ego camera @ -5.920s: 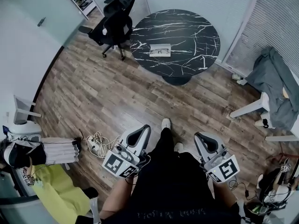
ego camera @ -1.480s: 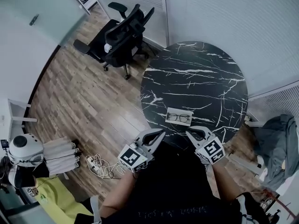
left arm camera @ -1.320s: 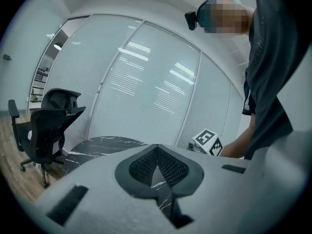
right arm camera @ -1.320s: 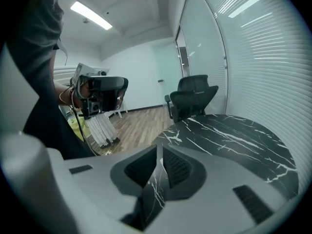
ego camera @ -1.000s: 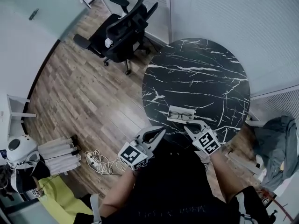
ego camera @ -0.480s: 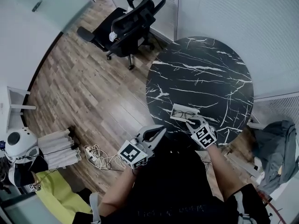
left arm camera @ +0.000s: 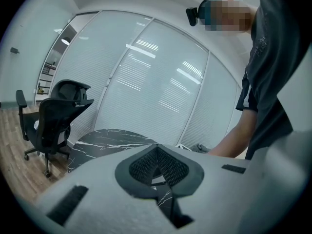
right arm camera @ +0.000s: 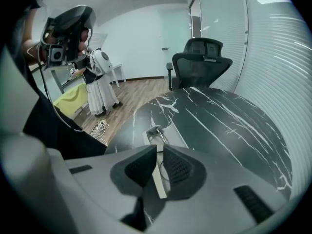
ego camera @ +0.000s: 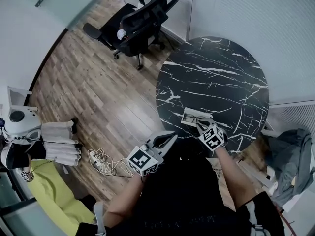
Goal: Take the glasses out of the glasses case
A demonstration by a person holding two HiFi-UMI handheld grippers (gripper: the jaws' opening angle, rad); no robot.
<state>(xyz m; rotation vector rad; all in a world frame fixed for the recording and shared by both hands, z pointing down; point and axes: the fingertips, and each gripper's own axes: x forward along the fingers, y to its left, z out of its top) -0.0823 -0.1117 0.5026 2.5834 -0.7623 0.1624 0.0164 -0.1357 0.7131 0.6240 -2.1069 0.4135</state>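
Note:
An open white glasses case point(ego camera: 190, 115) lies near the front edge of the round black marble table point(ego camera: 216, 73), with dark-rimmed glasses point(ego camera: 196, 119) inside it. My right gripper point(ego camera: 201, 125) is at the case's near edge. In the right gripper view its jaws point(right arm camera: 160, 151) stand a narrow slit apart, and the case's white rim point(right arm camera: 157, 179) shows through the slit, with the glasses point(right arm camera: 156, 130) just beyond. My left gripper point(ego camera: 171, 137) hangs off the table's front left edge, away from the case. In the left gripper view its tips point(left arm camera: 157, 147) meet and hold nothing.
A black office chair point(ego camera: 140, 18) stands beyond the table's left side. Coiled cables point(ego camera: 103, 161) and white gear point(ego camera: 49, 146) lie on the wood floor at left. A grey cloth point(ego camera: 290, 151) covers a seat at right. Blinds run behind the table.
I have walked up to the table over the last seconds. My right gripper reached forward to the case's near edge. The left gripper stayed low beside the table.

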